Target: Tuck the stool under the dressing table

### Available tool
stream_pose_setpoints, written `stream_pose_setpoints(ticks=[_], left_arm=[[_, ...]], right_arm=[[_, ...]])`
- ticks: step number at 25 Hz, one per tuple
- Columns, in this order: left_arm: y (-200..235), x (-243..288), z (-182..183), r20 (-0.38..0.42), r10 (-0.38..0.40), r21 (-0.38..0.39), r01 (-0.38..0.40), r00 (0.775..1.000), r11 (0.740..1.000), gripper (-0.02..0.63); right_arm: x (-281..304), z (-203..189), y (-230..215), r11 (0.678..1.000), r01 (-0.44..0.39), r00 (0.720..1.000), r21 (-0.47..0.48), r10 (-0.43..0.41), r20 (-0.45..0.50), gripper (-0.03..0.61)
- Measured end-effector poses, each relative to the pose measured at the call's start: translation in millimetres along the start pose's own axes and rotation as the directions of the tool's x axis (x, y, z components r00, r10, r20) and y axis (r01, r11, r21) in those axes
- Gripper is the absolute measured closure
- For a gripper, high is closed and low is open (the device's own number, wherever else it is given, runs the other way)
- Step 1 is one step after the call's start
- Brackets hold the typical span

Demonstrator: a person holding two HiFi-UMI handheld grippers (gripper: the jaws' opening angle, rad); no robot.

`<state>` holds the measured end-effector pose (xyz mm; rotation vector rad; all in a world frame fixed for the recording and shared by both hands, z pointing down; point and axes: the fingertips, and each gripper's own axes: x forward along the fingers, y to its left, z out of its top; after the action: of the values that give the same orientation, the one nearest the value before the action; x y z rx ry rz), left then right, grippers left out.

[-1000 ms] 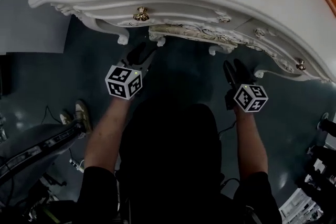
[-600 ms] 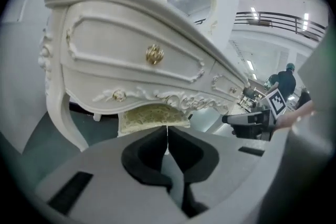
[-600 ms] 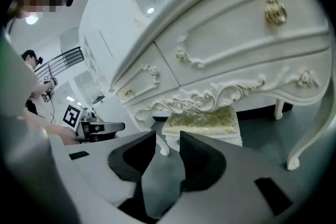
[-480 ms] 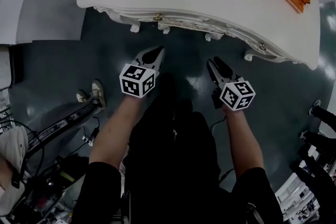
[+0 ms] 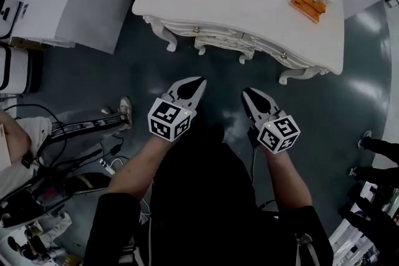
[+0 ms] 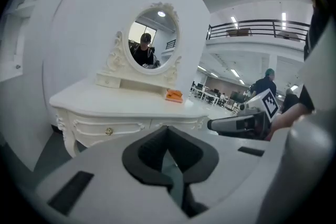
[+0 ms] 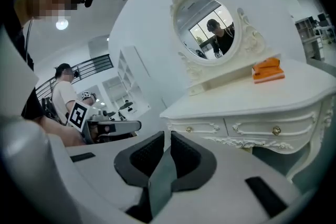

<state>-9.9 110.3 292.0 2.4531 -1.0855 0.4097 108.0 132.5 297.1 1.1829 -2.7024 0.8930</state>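
Black-padded fingers (image 6: 149, 148) of the left gripper (image 5: 201, 80) were pressed together, empty | right gripper (image 5: 245, 91) fingers had just been closing to a thin slit, empty | both hung apart from one white desk (image 5: 249, 3) | one stool (image 5: 219, 45) sat tucked beneath it | two brass knobs (image 5: 196, 29) | one orange box (image 5: 307, 4) on top

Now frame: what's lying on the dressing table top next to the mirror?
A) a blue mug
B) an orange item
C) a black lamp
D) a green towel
B: an orange item lies on the white dressing table, just beside the base of the oval mirror; no other loose thing shows on the top.
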Motion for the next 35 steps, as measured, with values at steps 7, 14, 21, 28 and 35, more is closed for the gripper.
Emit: stream_pose_setpoints(ticks=[7,14,21,28,35], left_arm=[[-59,-95,53,0.084,0.045,0.004,-0.046,0.995,0.999,0.609],[-83,-166,85,0.151,0.065,0.015,-0.068,0.986,0.998,0.609],[-98,-203,132,0.244,0.022,0.164,-0.064,0.969,0.984,0.609],[-83,-213,151,0.295,0.054,0.137,-0.098,0.954,0.986,0.609],[-68,-222,148,0.247,0.042,0.161,-0.084,0.968,0.983,0.609]], right_arm=[[-54,53,90,0.999,-0.043,0.996,-0.014,0.044,0.08,0.541],[-77,91,175,0.993,-0.084,0.983,-0.087,0.097,0.158,0.552],[-76,118,232,0.971,-0.098,0.971,-0.216,0.141,0.194,0.557],[-78,144,246,0.957,-0.048,0.96,-0.287,0.124,0.253,0.558],[-73,147,255,0.947,-0.014,0.96,-0.32,0.101,0.259,0.56]])
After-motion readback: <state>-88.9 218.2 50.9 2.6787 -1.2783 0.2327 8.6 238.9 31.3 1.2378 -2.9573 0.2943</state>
